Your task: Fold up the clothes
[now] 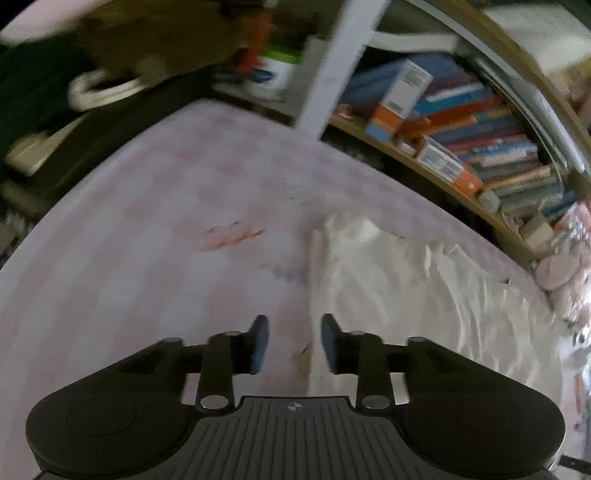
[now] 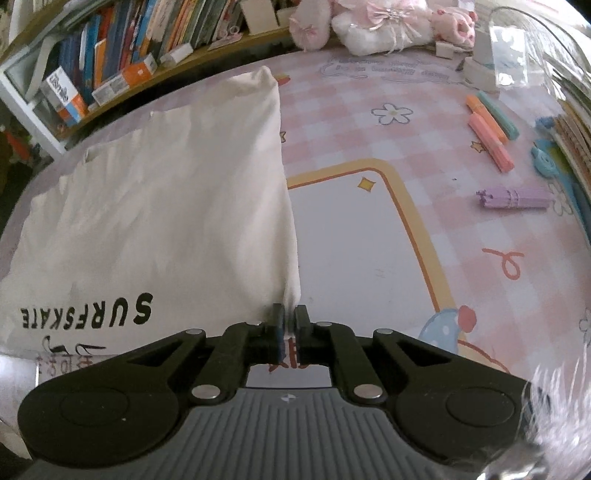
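Observation:
A cream white garment with black "SURFSKATE" lettering lies folded on the pink checked table mat. My right gripper is shut on the garment's near right edge, and a pinch of cloth shows between its pads. In the blurred left wrist view the same garment lies rumpled on the right half of the mat. My left gripper hovers open at the garment's left edge. Bare mat shows between its blue pads, and the cloth runs just under the right fingertip.
A shelf of books runs along the table's far side. Pink plush toys sit at the back. Pastel marker pens, a purple bundle and a blue round item lie right of the garment.

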`<state>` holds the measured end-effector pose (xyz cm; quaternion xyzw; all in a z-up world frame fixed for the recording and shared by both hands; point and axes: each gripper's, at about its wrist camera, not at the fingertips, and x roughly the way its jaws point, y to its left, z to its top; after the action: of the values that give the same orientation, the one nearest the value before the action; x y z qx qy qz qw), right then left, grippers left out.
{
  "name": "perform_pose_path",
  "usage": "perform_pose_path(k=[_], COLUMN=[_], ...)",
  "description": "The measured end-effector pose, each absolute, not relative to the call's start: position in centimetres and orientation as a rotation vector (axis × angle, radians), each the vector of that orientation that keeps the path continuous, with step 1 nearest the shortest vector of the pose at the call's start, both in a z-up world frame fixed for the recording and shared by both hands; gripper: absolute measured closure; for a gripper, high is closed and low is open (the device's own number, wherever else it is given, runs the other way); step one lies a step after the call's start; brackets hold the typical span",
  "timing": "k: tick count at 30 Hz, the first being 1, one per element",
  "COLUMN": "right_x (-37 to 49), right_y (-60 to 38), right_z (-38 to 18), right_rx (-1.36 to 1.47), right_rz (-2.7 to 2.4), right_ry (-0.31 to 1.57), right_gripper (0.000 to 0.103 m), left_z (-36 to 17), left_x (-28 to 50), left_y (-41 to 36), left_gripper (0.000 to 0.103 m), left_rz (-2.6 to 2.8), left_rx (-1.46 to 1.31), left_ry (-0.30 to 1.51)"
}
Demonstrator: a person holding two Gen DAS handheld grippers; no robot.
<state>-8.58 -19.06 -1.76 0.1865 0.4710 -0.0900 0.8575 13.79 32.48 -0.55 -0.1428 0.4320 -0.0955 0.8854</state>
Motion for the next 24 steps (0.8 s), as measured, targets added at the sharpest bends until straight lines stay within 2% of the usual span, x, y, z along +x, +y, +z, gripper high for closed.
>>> perform_pose_path(k=[9,11,12,13,14,24], right_x=[-8.3,-8.2,-8.1,-8.1,-8.0,-7.8], right_y=[-18.8,-18.6,-18.5,-18.5,-18.5,-18.3], right_z=[-1.7,-1.7,-1.6,-1.6,-1.6,-1.6], right_rx=[0.367,0.351,0.343,0.337,0.332,0.33], right_rz=[-0.203,-0.203,-0.203,-0.204,-0.204,-0.212], right_ry=[1.001,1.006,1.009,1.012,1.014,1.023], right_gripper=[0.096,0.096,0.096,0.096,0.096,0.096], left_z=[-1.9,-2.1,-2.0,-1.9,-1.7,-3.0], left_x=[20.9,21.8,21.9,22.0,22.2,24.6], left_y=[27.4,27.2,27.1,27.0,26.8,27.5], left_gripper=[0.063,0.067,0.077,0.098,0.102,0.1], left_rz=[-0.183,-0.208,-0.236,-0.259,-0.268,-0.167], left_rx=[-0.066,-0.066,-0.063,-0.056,-0.036,-0.055], left_ry=[0.908,0.902,0.888,0.873,0.854,0.851])
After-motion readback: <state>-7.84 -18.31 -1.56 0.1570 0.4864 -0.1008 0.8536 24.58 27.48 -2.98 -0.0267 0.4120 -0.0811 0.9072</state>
